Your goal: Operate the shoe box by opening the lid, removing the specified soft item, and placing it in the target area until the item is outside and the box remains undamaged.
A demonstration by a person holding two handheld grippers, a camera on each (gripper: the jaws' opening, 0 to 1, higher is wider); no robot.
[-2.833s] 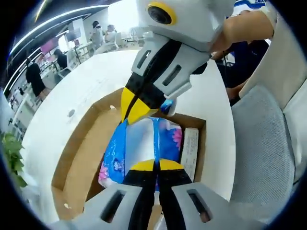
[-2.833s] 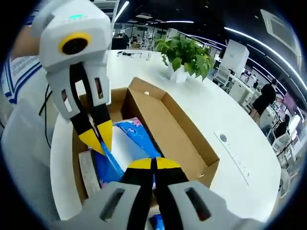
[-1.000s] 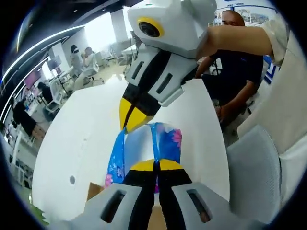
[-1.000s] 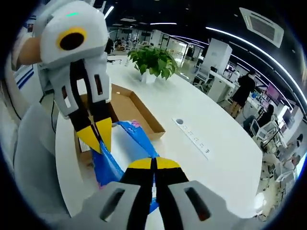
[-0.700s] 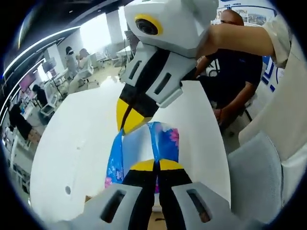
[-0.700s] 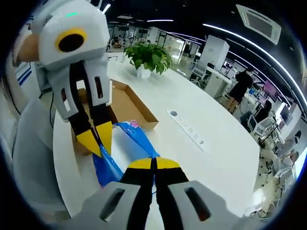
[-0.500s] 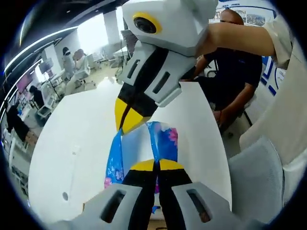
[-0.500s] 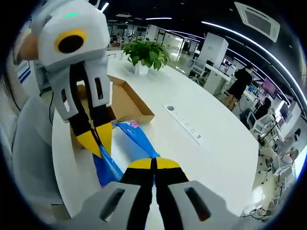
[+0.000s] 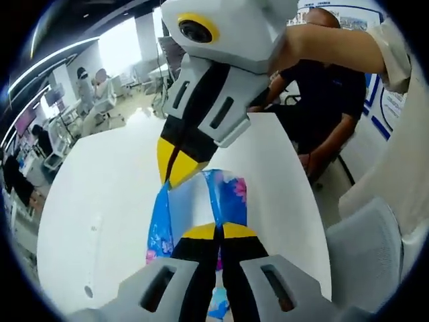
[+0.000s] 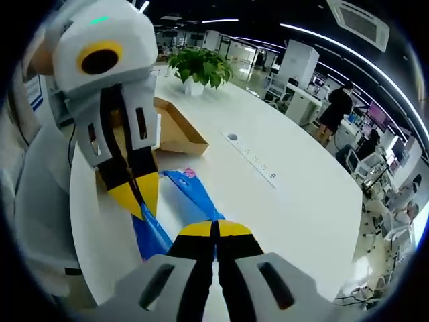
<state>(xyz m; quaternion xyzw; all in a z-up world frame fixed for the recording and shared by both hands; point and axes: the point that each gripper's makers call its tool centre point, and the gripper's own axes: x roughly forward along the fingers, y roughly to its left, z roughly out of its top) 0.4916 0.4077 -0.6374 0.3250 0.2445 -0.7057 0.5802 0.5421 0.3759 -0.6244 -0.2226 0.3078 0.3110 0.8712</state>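
Observation:
A soft blue-and-white packet with pink flowers (image 9: 201, 204) (image 10: 182, 201) hangs in the air over the white table (image 9: 100, 194), held from both ends. My left gripper (image 9: 216, 232) is shut on its near edge in the left gripper view, and shows again (image 10: 139, 191) at the left of the right gripper view, gripping the packet's far end. My right gripper (image 10: 216, 229) is shut on the packet's other end and comes down from above (image 9: 175, 168) in the left gripper view. The brown open shoe box (image 10: 171, 131) lies behind the packet, partly hidden by the left gripper.
A potted plant (image 10: 196, 68) stands on the table beyond the box. A flush socket strip (image 10: 251, 157) runs across the table (image 10: 301, 201). A seated person (image 9: 322, 100) and a grey chair (image 9: 375, 248) are at the table's side. People and desks fill the background.
Both grippers have carried the packet up out of the box and away from it across the table; the box has slid back behind the left gripper. Both grips are unchanged.

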